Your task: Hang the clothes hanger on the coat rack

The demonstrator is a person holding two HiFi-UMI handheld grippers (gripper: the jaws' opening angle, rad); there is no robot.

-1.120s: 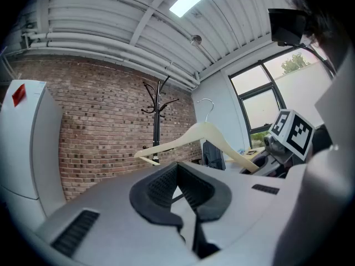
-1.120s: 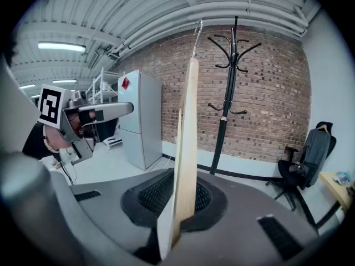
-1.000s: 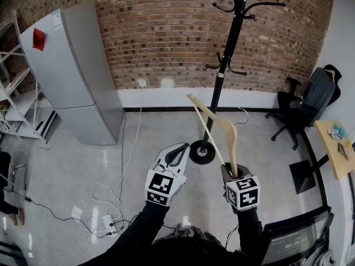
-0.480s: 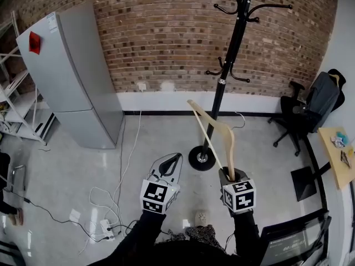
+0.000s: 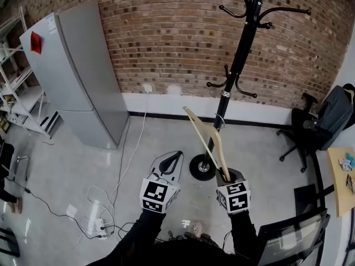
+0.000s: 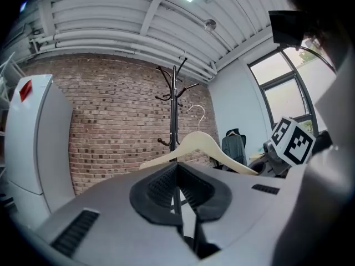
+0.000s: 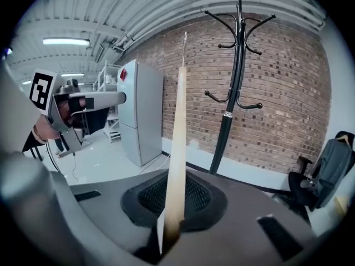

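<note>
- Closing in on coat rack (image 5: pixel 239 60) since a second ago, bringing its round base (image 5: pixel 202 167) nearer to both grippers in the head view.
- Pinching clothes hanger (image 5: pixel 213 143) at the end of one arm with right gripper (image 5: pixel 226 176), jaws pressing on the pale wood from both sides.
- Holding hanger slanting up and to the left in the head view, crossing in front of the rack's lower pole there.
- Carrying hanger's metal hook (image 7: pixel 184 51) uppermost, apart from every prong; rack standing well beyond it in the right gripper view.
- Keeping left gripper (image 5: pixel 173 158) beside the right one, jaws pressed together at the tips and gripping nothing.
- Pointing left gripper about level toward brick wall (image 5: pixel 166 37), with hanger and rack pole showing past its closed tips in the left gripper view.
- Recording grey refrigerator (image 5: pixel 77 76) standing against the wall at left.
- Recording office chair (image 5: pixel 310 132) with a dark garment on it at right, near the wall.
- Recording white cables (image 5: pixel 111 195) trailing across the floor to power strip (image 5: pixel 100 225), left of the grippers.
</note>
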